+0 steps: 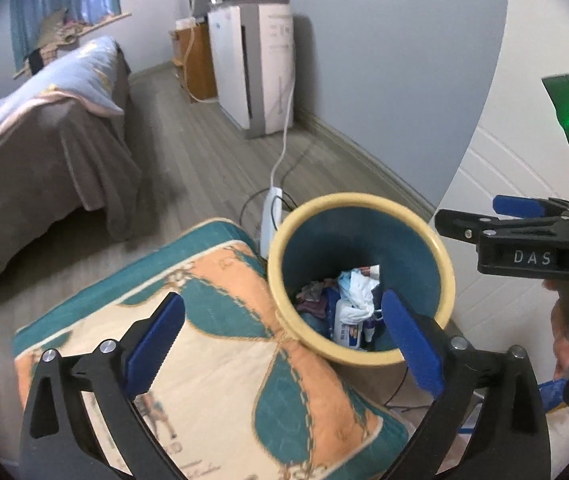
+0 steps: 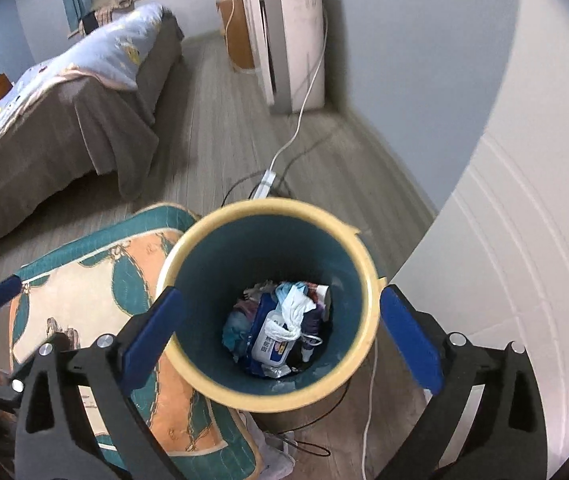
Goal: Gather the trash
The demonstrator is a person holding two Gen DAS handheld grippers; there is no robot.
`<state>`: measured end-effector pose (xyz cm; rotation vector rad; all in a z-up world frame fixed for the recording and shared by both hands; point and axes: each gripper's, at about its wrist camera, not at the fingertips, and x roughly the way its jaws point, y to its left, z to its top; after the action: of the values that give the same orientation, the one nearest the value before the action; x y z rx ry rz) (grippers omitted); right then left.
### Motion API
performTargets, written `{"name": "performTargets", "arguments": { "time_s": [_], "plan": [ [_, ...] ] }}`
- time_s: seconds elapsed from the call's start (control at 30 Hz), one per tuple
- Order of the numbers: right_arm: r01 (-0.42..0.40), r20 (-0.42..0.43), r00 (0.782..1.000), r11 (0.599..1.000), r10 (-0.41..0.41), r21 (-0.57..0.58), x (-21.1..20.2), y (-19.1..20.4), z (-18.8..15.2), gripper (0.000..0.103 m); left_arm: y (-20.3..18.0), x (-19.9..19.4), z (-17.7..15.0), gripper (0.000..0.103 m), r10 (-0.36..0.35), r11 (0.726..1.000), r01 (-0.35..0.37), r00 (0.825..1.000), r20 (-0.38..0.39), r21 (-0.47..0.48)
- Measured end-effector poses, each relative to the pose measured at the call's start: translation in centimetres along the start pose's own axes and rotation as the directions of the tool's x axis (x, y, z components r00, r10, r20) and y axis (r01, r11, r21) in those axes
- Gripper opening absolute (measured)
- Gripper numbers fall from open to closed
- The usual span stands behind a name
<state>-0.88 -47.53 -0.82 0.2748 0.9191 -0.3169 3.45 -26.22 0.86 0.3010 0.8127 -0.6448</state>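
While both claws gape, bin rim (image 2: 268, 394) touches cushion (image 2: 96, 280).

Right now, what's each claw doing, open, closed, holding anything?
Left claw: open, holding nothing.
Right claw: open, holding nothing, above the trash bin.

Bin (image 2: 188, 376) floor buried under trash (image 2: 280, 332), cushion (image 1: 212, 360) cut off below, bed (image 1: 24, 148) cropped left
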Motion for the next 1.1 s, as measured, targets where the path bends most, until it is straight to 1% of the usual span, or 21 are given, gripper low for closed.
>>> {"name": "performTargets", "arguments": {
  "time_s": [0.03, 0.13, 0.23, 0.37, 0.43, 0.5, 0.6, 0.73, 0.8, 0.83, 0.9, 1.1],
  "plan": [
    [0.012, 0.014, 1.000, 1.000, -0.012, -0.003, -0.8, 0.1, -0.2, 0.097, 0.1, -1.1, -0.1, 0.098, 0.002, 1.000, -0.002, 1.000, 0.013, -0.007],
    [0.030, 0.048, 0.998, 1.000, -0.030, 0.000, -3.0, 0.2, -0.9, 0.097, 0.5, -3.0, -0.5, 0.098, 0.018, 0.999, -0.017, 1.000, 0.015, -0.028],
    [0.043, 0.085, 0.995, 0.999, -0.044, 0.011, -5.2, 0.0, -1.9, 0.097, 0.6, -4.9, -1.0, 0.098, 0.029, 0.999, -0.027, 0.999, 0.034, -0.046],
    [0.048, 0.107, 0.993, 0.999, -0.049, 0.015, -7.2, 0.4, -3.2, 0.097, 0.1, -6.9, -1.7, 0.098, 0.085, 0.995, -0.082, 0.995, 0.044, -0.059],
    [0.041, 0.124, 0.991, 0.999, -0.043, 0.018, -8.3, 0.6, -3.9, 0.097, -0.2, -7.8, -1.9, 0.098, 0.087, 0.995, -0.083, 0.994, 0.071, -0.056],
    [0.065, 0.145, 0.987, 0.998, -0.067, 0.018, -9.2, 1.0, -4.6, 0.097, -0.4, -8.7, -2.2, 0.098, 0.077, 0.996, -0.070, 0.990, 0.117, -0.058],
    [0.112, 0.212, 0.971, 0.994, -0.112, 0.012, -10.7, 1.5, -5.6, 0.097, -0.4, -8.9, -2.4, 0.098, 0.122, 0.992, -0.115, 0.978, 0.168, -0.050],
    [0.186, 0.298, 0.939, 0.982, -0.173, -0.017, -12.3, 2.3, -6.3, 0.097, 0.0, -7.9, -2.4, 0.098, 0.107, 0.994, -0.100, 0.979, 0.174, -0.052],
    [0.219, 0.322, 0.926, 0.975, -0.197, -0.034, -12.6, 2.8, -6.7, 0.097, 0.1, -7.5, -2.3, 0.098, 0.126, 0.992, -0.119, 0.976, 0.177, -0.051],
    [0.224, 0.322, 0.926, 0.973, -0.198, -0.047, -12.5, 3.0, -6.7, 0.097, 0.1, -7.3, -2.4, 0.098, 0.138, 0.990, -0.132, 0.974, 0.178, -0.046],
    [0.215, 0.306, 0.934, 0.974, -0.185, -0.066, -12.1, 3.2, -6.7, 0.097, -0.1, -7.1, -2.4, 0.098, 0.147, 0.989, -0.144, 0.973, 0.178, -0.031],
    [0.185, 0.264, 0.951, 0.980, -0.161, -0.067, -11.2, 3.2, -6.5, 0.097, -0.3, -6.5, -3.0, 0.098, 0.141, 0.989, -0.145, 0.976, 0.166, 0.013]
  ]
}}
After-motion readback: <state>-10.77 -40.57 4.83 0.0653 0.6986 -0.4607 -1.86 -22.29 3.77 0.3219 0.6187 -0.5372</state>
